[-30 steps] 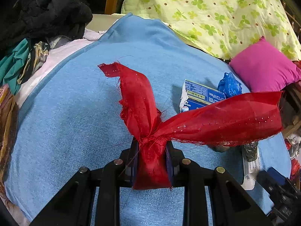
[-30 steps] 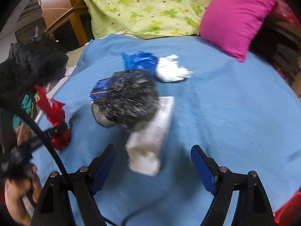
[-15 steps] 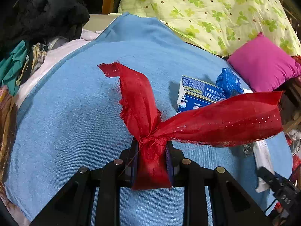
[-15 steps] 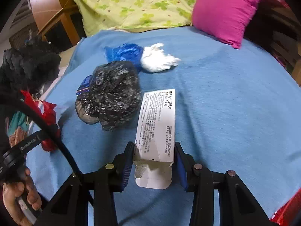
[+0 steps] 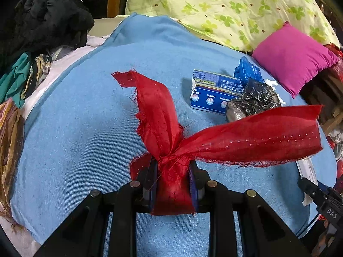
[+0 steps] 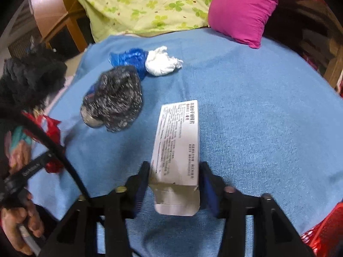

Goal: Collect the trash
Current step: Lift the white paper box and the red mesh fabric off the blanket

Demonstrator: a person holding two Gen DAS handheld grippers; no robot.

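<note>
Left gripper [image 5: 172,184] clamped tight on red fabric scrap [image 5: 169,150], ends flaring above blue blanket [image 5: 75,128]; I hold that grip steady. Right gripper [image 6: 174,184] straddles near end of white carton [image 6: 178,147] lying flat on blanket; jaws have just been opening, small gaps show either side, pads not pressing. I judge re-grip needed: centre carton, close squarely on side walls, gently, thin card crushes; then lift. Farther: black crumpled bag [image 6: 115,102], blue wrapper [image 6: 130,57], white tissue wad [image 6: 161,62] wait, touching.

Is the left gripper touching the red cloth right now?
Touching. Left wrist view: the left gripper jaws are clamped on the red cloth at its bunched middle.
</note>
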